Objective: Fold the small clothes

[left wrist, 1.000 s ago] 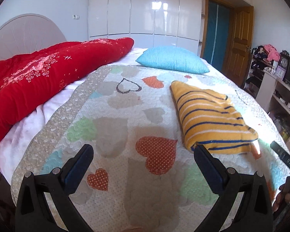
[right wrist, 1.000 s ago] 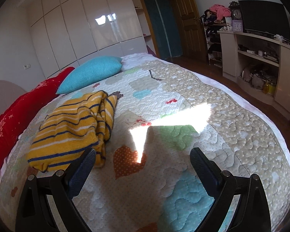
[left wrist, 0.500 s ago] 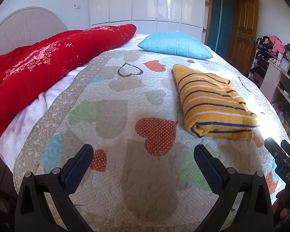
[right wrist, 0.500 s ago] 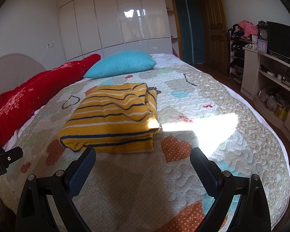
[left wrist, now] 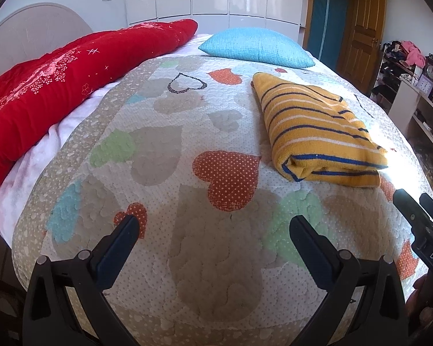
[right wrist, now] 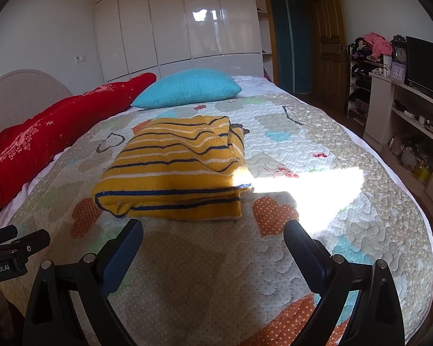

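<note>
A yellow sweater with blue and white stripes (left wrist: 317, 132) lies folded in a flat rectangle on the heart-patterned quilt (left wrist: 164, 150). In the right wrist view the sweater (right wrist: 176, 173) lies straight ahead, just beyond my fingertips. My left gripper (left wrist: 215, 230) is open and empty, held over the quilt's near end, left of the sweater. My right gripper (right wrist: 213, 232) is open and empty, close to the sweater's near edge. The right gripper's tip also shows at the right edge of the left wrist view (left wrist: 418, 219).
A red duvet (left wrist: 43, 92) lies along the bed's left side and a blue pillow (left wrist: 257, 46) at the far end. A headboard (left wrist: 29, 34), white wardrobes (right wrist: 173, 23), a door (left wrist: 363, 26) and shelves with a TV (right wrist: 412, 92) surround the bed.
Both grippers have drawn back toward the bed's near end and lowered. The right wrist view has swung left, so the sweater now lies centred ahead. The sweater has not moved.
</note>
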### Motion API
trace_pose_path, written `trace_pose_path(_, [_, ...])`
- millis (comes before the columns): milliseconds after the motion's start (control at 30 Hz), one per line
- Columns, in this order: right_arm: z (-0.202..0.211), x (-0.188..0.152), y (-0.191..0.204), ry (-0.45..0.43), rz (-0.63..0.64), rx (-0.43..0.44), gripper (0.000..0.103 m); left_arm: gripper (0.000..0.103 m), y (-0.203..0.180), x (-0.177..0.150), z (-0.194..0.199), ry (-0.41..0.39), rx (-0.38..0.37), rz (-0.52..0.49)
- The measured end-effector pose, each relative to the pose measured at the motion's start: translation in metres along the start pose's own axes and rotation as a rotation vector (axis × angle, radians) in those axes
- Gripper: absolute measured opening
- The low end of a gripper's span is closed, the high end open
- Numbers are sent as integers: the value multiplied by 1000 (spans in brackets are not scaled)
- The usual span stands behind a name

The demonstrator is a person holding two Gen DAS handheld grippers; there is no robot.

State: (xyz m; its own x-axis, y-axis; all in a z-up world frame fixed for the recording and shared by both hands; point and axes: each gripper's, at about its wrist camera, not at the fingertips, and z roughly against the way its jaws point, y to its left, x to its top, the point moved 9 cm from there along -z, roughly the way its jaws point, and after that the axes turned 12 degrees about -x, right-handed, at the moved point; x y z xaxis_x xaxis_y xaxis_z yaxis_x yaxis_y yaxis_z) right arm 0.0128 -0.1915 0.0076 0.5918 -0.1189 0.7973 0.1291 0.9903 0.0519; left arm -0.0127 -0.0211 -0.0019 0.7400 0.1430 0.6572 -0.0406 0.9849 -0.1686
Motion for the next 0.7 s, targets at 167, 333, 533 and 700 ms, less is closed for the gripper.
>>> trace_pose_path(167, [-1,-3,-1,2,0,-2,100,103,-5,-4,-3,16,-8,-9])
trace_pose_path(333, [0,-4,2,-1,14,-1,100,103,-6,-6,-6,27,-19,-7])
trace_pose_path(533, [0,-6,6,2,23,4,100,103,-5,-9,-8,37,-29,6])
trace_pose_path(700, [-2,-7,8,9,28,3,100,103,-2,-11,-11,50,-31,18])
